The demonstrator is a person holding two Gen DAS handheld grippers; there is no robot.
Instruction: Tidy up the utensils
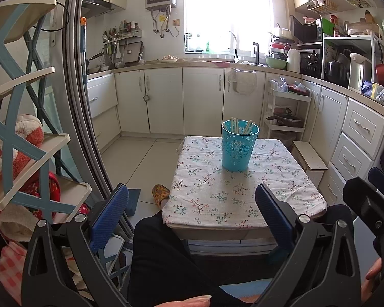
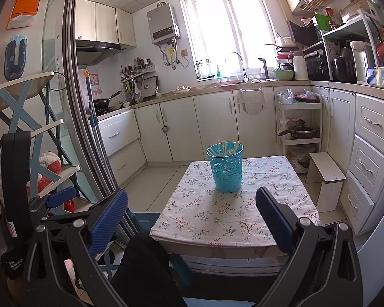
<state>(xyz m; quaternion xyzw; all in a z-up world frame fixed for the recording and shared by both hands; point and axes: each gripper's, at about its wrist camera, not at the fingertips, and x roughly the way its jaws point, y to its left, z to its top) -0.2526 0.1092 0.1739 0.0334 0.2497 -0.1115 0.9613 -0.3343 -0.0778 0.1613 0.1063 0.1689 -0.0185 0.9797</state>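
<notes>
A turquoise perforated cup (image 1: 239, 145) stands upright on a small table with a floral cloth (image 1: 207, 192). Several pale chopsticks (image 1: 243, 125) stand inside it. The cup also shows in the right wrist view (image 2: 226, 168), with the chopsticks (image 2: 224, 147) leaning in it on the floral cloth (image 2: 199, 220). My left gripper (image 1: 192, 207) is open and empty, held back from the table's near edge. My right gripper (image 2: 192, 209) is open and empty, also short of the table. The right gripper's body shows at the right edge of the left wrist view (image 1: 371, 204).
The person's dark-clothed leg (image 1: 161, 255) is in front of the table. A slipper (image 1: 160, 193) lies on the floor at left. A shelf rack (image 1: 25, 153) stands at far left, a small white stool (image 2: 326, 179) and drawers (image 2: 368, 158) at right. Kitchen counters run behind.
</notes>
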